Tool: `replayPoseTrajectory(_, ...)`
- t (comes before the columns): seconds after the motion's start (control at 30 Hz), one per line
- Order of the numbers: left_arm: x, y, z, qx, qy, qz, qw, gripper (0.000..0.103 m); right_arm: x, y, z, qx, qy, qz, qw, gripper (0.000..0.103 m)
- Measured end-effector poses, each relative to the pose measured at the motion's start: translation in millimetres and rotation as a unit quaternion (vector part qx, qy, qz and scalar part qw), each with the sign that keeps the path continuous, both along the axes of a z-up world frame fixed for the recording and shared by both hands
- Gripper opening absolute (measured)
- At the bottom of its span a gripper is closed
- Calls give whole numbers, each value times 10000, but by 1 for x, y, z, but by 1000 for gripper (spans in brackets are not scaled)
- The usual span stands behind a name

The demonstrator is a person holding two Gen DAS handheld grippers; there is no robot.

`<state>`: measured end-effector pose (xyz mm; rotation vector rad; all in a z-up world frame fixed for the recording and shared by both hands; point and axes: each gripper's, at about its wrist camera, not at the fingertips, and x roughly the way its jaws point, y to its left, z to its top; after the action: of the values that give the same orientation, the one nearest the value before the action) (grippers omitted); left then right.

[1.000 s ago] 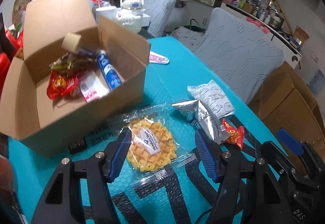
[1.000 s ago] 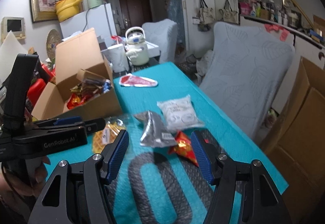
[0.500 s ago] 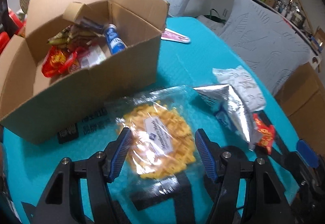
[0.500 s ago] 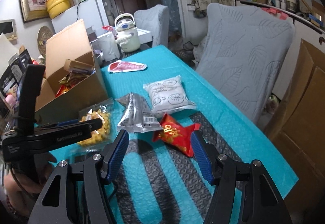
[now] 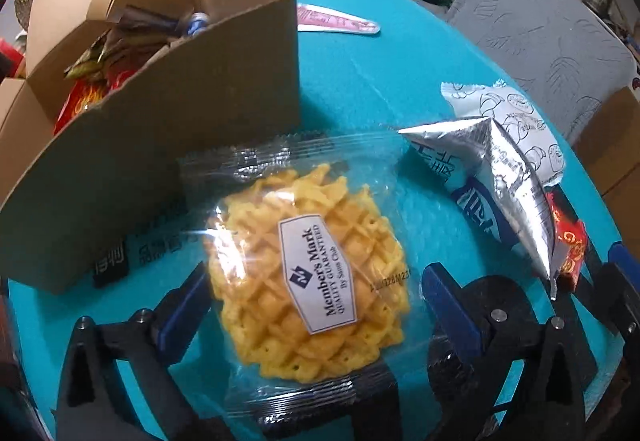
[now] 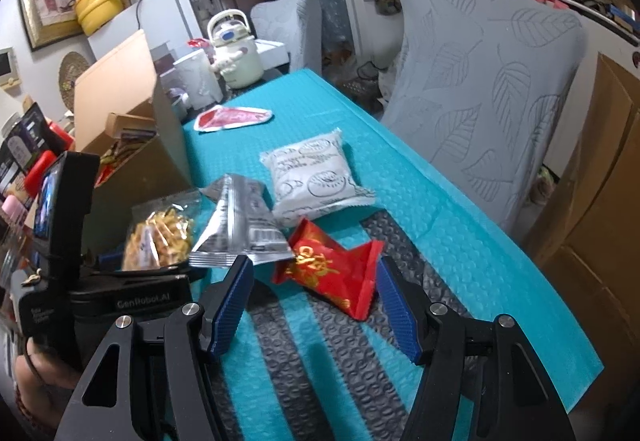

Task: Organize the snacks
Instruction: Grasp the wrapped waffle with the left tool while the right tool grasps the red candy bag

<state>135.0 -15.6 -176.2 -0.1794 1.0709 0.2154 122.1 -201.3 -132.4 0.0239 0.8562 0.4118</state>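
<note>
Left wrist view: left gripper [image 5: 316, 305], fingers apart, straddles the waffle packet [image 5: 308, 273] lying on the table beside the cardboard box [image 5: 160, 145]; slick wrapping could slip free. Right gripper [image 6: 316, 305] hovers spread over the red packet [image 6: 328, 269].

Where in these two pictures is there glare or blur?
Left wrist view: glare on the clear wrapper of the waffle cookie pack and on the silver pouch; straight cardboard box edges bend. Right wrist view: sharp near the red packet, softer edges.
</note>
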Motion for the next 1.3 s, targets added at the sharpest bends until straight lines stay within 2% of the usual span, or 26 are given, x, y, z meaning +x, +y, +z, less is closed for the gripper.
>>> replayPoseTrajectory(0.07, -2, 3, -1, -71, -138, 38, 9999, 103, 6, -1, -6, -15, 104, -24, 9999, 72)
replayPoseTrajectory(0.13, -5, 7, -1, -108, -280, 12, 9995, 100, 11, -1, -12, -79, 171, -41, 9998, 72)
replayPoseTrajectory(0.2, -10, 9, 0, -38, -322, -34, 9995, 90, 16, 0, -17, -163, 238, -41, 9996, 72)
replayPoseTrajectory(0.33, -15, 8, 6, -130, -367, -130, 9992, 84, 27, 7, -28, -253, 401, -25, 9989, 72)
replayPoseTrajectory(0.47, -20, 8, 9, -189, -373, -176, 9990, 81, 31, 15, -31, -408, 269, -81, 9988, 72)
replayPoseTrajectory(0.6, -25, 13, 15, -229, -363, -210, 9989, 80, 28, 19, -30, -571, 196, -21, 9982, 48)
replayPoseTrajectory(0.77, -35, 21, 19, -336, -335, -259, 9985, 80, 15, 15, -28, -382, 242, 82, 9989, 34)
replayPoseTrajectory(1.3, -86, 7, 34, -393, -351, -681, 9963, 80, -40, -2, -16, -16, 176, 15, 9998, 31)
